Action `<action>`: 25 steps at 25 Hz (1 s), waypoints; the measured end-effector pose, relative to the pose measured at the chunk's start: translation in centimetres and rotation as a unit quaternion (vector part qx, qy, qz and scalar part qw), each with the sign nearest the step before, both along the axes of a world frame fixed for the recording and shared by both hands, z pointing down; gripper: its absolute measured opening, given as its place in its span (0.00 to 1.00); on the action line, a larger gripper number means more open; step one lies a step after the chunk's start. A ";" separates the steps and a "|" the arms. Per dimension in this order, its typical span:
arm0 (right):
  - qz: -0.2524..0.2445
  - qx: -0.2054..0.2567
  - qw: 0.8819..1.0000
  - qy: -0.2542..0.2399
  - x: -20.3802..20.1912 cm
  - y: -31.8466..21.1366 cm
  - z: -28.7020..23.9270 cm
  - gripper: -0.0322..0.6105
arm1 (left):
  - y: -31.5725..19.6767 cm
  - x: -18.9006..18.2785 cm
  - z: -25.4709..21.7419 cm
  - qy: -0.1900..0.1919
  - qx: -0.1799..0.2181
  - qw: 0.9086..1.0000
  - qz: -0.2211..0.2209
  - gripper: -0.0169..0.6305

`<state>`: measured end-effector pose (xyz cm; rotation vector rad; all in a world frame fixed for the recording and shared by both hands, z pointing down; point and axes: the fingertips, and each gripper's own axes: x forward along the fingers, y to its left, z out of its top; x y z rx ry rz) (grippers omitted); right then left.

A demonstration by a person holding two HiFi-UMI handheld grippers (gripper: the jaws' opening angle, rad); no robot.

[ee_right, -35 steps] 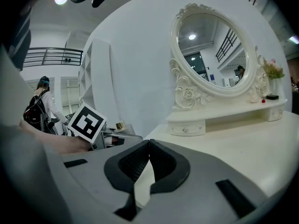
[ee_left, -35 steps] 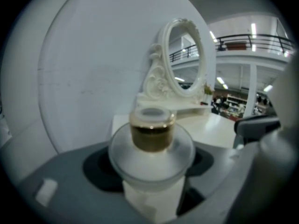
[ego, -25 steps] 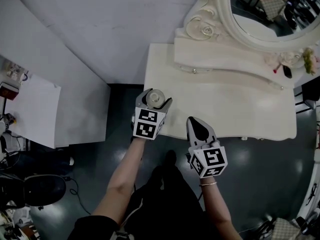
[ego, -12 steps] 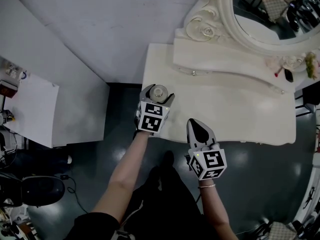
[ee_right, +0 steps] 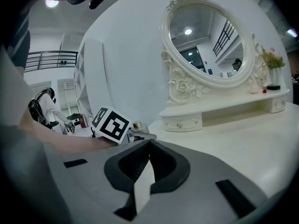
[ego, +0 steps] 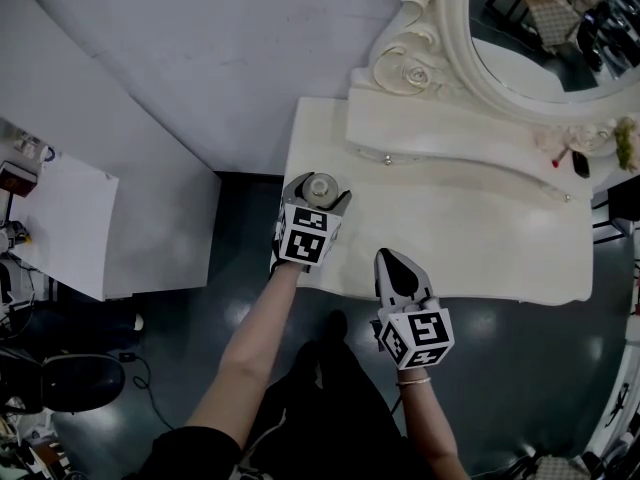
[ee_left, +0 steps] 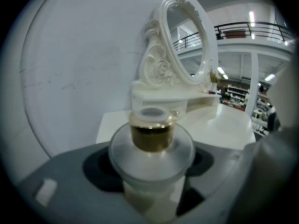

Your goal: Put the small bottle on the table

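While held over the table [ego: 470,230] near-left corner, left tongs [ego: 318,184]: clenched on small bottle [ee_left: 152,149], upright
right tongs [ego: 392,260]: clenched shut, nothing gripped, at table front edge

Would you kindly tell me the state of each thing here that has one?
small bottle: upright, cap on, gripped by the left tool.
left tool: shut on the small bottle.
right tool: shut, empty.
drawer: closed.
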<state>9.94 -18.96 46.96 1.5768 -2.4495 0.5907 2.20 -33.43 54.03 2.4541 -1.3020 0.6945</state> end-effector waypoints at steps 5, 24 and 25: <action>-0.001 -0.002 1.000 0.000 0.2 -0.2 0.0 0.06 | -0.4 0.0 0.6 -0.007 -0.004 1.000 0.003 0.54; 0.005 -0.002 1.000 -0.004 0.9 0.4 -0.2 0.06 | -0.6 0.3 0.8 -0.015 0.006 1.000 0.008 0.59; 0.006 -0.003 1.000 -0.004 1.0 0.5 -0.2 0.06 | -0.5 0.3 0.8 -0.014 0.008 1.000 0.007 0.60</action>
